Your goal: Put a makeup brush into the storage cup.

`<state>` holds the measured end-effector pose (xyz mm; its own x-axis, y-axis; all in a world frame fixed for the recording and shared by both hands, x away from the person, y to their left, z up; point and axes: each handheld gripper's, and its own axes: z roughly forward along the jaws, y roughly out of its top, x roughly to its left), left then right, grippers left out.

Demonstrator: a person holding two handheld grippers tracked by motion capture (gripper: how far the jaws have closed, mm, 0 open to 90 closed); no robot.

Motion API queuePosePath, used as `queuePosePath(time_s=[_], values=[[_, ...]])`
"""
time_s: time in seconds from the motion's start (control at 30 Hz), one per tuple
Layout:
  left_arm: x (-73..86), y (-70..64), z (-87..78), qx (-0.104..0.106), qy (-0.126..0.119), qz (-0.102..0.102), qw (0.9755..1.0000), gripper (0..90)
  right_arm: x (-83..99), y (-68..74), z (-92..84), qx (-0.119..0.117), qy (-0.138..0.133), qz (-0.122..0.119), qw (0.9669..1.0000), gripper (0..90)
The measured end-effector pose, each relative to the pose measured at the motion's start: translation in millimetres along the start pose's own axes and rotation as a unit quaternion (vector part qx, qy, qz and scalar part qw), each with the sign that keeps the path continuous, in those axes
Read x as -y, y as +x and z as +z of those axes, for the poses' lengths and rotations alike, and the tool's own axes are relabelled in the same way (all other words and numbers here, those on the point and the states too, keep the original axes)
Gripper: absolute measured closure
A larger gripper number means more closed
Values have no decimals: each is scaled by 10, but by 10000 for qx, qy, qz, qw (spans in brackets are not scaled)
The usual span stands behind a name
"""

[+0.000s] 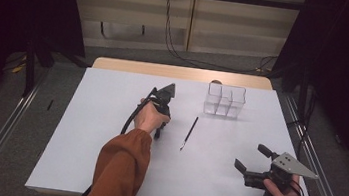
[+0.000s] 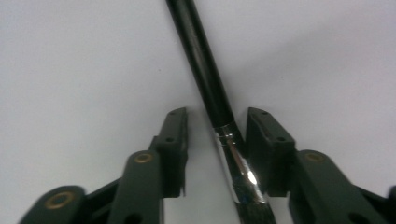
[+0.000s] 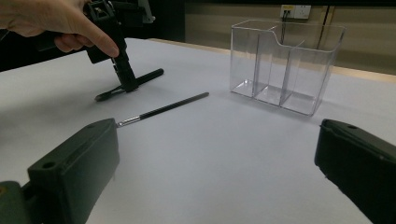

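Wearing rust-orange sleeve (image 1: 118, 166) on left arm; gripping black grippers, left gripper (image 1: 158, 132) trailing black cable, right gripper (image 1: 249, 161) carrying grey three-cornered plate.

Left tongs (image 2: 215, 135) point down, jaws narrowed; right tongs (image 3: 215, 154) gape level.

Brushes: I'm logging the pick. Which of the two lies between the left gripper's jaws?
The thicker black brush with the wide silver ferrule; it lies between the jaws of the left gripper. The thin brush lies free beside it.

The thick brush (image 2: 219, 116) runs past the picture's edges; whether the jaws touch it is unclear.
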<state>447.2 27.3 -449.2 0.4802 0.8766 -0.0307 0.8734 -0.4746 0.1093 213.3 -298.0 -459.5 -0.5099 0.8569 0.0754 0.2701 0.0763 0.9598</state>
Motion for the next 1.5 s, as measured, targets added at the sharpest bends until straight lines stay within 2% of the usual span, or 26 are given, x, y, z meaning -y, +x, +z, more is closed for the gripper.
queuePosePath(time_s=[0.13, 0.3, 0.63, 0.83, 0.93, 1.23, 1.4, 1.43, 1.5], values=[[6, 18, -4, 37, -12, 32, 10000, 745, 1, -3, -1, -6, 0, 10, 10000, 0], [7, 16, -2, 24, -20, 42, 10000, 778, 1, 4, 0, -37, 21, -15, 10000, 0], [5, 39, -4, 113, -5, 113, 9999, 781, 5, -4, -7, -20, 10, 4, 10000, 0], [5, 31, -5, 68, -8, 203, 9998, 787, 5, -3, -7, -28, 12, -7, 10000, 0], [13, 66, -12, 178, -25, 303, 9994, 788, 6, -6, -9, -13, 7, 21, 10000, 0], [34, 120, -27, 328, -65, 295, 9990, 790, 5, -5, -10, -13, -4, 20, 10000, 0], [64, 192, -100, 484, -234, 232, 9983, 789, 4, -5, -7, -14, 4, 24, 10000, 0], [84, 221, -129, 575, -359, 235, 9974, 789, 4, -5, -5, -11, 1, 28, 10000, 0], [95, 241, -148, 587, -401, 278, 9971, 789, 4, -3, -4, -6, -2, 42, 10000, 0]])
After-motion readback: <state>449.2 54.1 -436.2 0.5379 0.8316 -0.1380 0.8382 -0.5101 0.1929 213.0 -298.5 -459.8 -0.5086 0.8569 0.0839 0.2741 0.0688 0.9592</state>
